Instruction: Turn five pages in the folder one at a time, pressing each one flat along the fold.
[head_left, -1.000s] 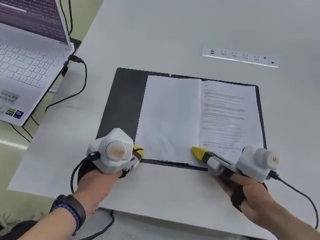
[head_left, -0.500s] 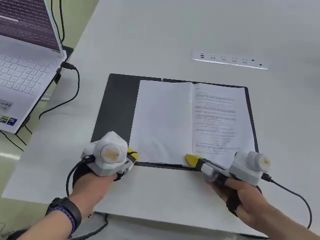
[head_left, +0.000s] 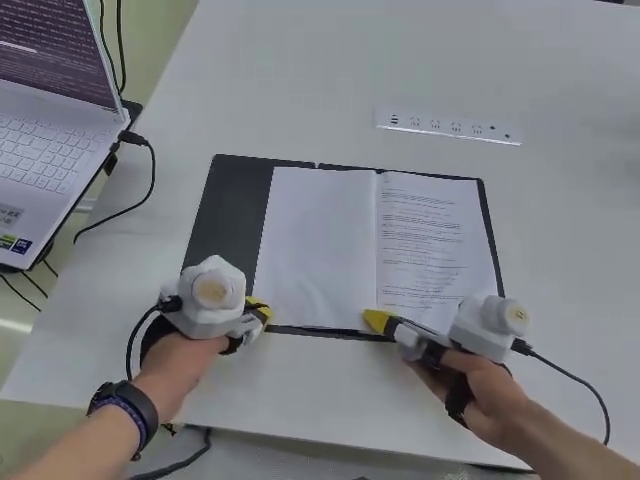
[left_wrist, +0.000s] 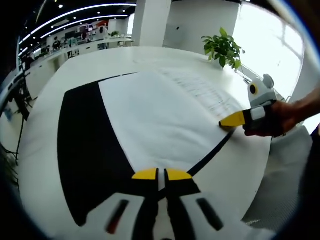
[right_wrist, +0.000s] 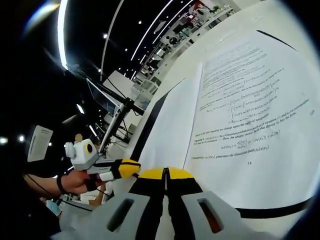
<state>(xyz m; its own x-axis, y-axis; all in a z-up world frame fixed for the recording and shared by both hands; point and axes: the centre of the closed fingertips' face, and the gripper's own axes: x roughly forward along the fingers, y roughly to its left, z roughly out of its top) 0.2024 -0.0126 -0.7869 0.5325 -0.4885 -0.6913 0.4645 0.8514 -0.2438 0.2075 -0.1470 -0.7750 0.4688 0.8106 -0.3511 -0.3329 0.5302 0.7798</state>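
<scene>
Folder lies open on table, fold running away from person, printed page right. Left gripper at near edge, right gripper at fold's near end, both with jaws together. Head view takes in laptop; left gripper view, plant.

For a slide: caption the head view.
Left gripper and right gripper, jaws shut, at the near edge of the open folder; blank page left, printed page right.

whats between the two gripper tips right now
In the head view, the bottom edge of the blank page and the black border of the folder lie between the left gripper and the right gripper.
</scene>
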